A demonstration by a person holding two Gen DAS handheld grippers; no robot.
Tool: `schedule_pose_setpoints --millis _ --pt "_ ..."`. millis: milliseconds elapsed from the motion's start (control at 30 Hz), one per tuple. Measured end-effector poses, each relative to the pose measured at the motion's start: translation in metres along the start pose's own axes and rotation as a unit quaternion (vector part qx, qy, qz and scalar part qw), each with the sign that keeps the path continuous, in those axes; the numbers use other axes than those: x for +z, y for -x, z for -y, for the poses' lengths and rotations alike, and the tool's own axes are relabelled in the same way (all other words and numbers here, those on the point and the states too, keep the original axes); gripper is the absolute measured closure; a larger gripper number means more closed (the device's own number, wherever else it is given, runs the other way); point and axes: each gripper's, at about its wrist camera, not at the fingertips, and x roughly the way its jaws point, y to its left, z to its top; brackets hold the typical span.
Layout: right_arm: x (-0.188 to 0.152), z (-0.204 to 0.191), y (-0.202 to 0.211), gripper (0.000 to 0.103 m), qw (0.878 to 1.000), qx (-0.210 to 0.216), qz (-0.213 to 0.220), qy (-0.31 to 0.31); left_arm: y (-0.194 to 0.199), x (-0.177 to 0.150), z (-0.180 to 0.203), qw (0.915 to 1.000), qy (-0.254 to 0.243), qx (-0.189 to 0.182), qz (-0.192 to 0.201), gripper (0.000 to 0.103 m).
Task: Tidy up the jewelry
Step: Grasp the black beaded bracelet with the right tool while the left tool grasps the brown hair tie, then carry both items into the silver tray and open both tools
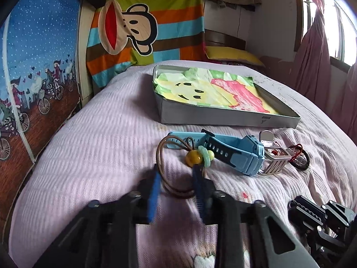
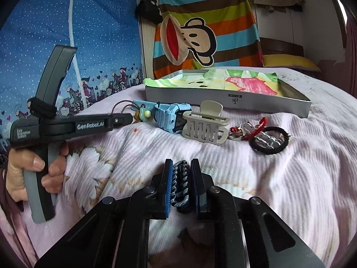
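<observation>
A brown cord pendant with a yellow bead and green disc (image 1: 192, 157) lies on the lilac bedspread. My left gripper (image 1: 176, 172) is open, and its blue pads (image 1: 154, 187) stand on either side of the cord's loop. Behind it lie a blue watch (image 1: 234, 154), a beige claw clip (image 2: 205, 122), a red-string charm (image 2: 247, 129) and a black hair tie (image 2: 270, 137). My right gripper (image 2: 181, 165) is shut on a black-and-white braided band (image 2: 181, 185), low over the bedspread in front of the clip.
A shallow grey box (image 1: 223, 116), lined with colourful paper, sits on the bed behind the jewelry. A person's hand (image 2: 33, 167) holds the left gripper's handle. A striped monkey cloth hangs at the back, a blue curtain at left, a window at right.
</observation>
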Motion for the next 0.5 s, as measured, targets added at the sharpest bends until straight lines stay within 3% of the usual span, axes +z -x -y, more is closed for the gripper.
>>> schedule_pose_setpoints --millis 133,500 --pt "0.006 0.0 -0.006 0.089 1.0 0.007 -0.003 -0.01 -0.001 -0.001 0.0 0.9999 0.006 -0.009 -0.004 0.098" --pt "0.02 0.003 0.003 0.089 0.999 0.03 0.012 -0.015 0.038 -0.005 0.02 0.9988 -0.008 -0.048 0.011 0.1"
